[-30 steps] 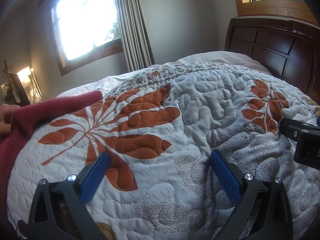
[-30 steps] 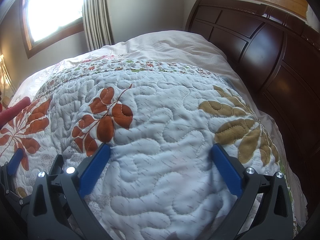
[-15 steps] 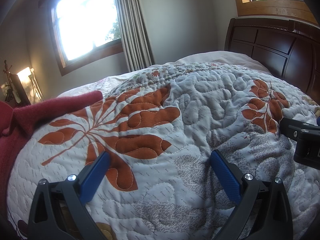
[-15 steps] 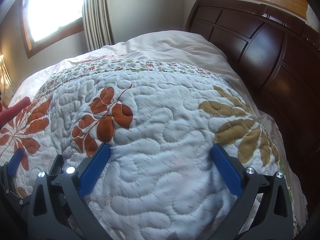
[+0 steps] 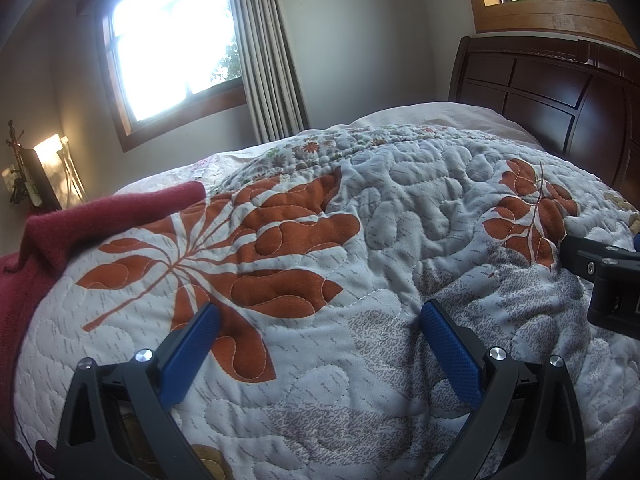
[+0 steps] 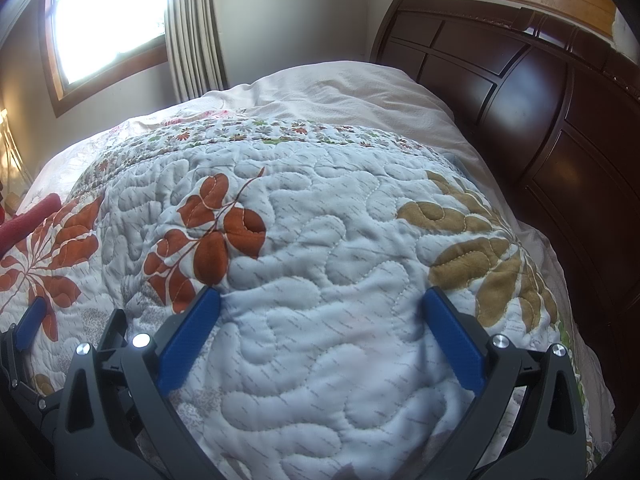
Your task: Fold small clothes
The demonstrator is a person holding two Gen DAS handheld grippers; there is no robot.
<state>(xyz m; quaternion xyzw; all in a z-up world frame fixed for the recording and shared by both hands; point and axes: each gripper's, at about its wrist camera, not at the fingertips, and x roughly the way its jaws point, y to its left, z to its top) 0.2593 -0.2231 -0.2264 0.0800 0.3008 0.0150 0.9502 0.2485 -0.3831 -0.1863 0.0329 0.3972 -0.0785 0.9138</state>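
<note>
A quilt covers the bed, with a sheet behind it and the headboard to the right. A garment lies on the quilt's left edge. Behind the bed, a curtain hangs right of a window.

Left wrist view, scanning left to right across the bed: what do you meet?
red garment → large orange leaf print → small orange leaf sprig → right gripper's black frame at the frame's right edge. The left gripper sits open below.

Two sets of tongs, left and right: black plastic frames with triangular cut-outs. Blue textured fingers, flat and angled outward. Silver round-head screws at the finger pivots.
</note>
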